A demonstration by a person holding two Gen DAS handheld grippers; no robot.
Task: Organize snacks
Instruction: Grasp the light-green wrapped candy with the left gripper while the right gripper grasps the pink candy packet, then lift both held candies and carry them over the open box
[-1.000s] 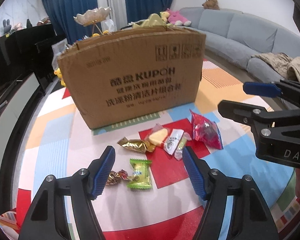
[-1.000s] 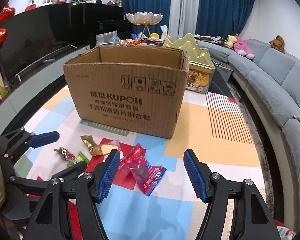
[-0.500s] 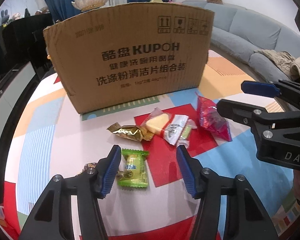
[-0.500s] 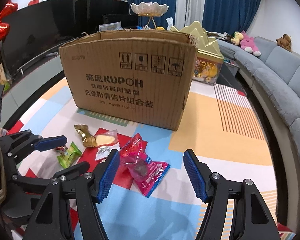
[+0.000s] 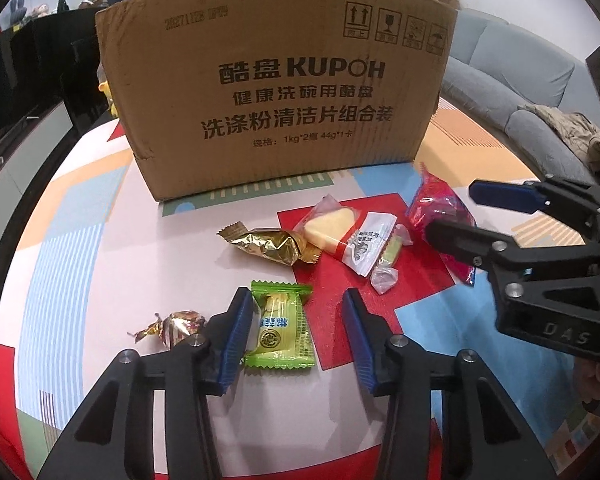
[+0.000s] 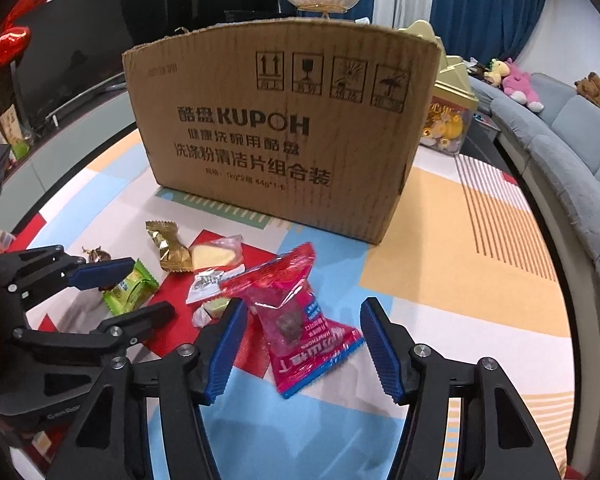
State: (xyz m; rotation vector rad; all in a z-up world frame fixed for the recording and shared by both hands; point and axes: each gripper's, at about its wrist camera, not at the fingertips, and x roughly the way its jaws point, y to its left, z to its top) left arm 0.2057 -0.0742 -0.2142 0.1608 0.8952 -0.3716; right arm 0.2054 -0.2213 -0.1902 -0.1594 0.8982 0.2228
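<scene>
Now both claws open over light, crinkly snack packets.
Left claw [image 5: 296, 330] straddles green packet [image 5: 280, 330]; right claw [image 6: 300, 346] straddles red packet [image 6: 300, 320]; pinch mid-body, film looks slippery.

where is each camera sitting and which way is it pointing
Left wrist: on the left hand-held gripper, looking along its open fingers at the green snack and cardboard box; the right hand-held gripper shows at right.
Right wrist: on the right hand-held gripper, open around the pink packet; the left hand-held gripper shows at left.
Shared: box, snacks, both grippers.
</scene>
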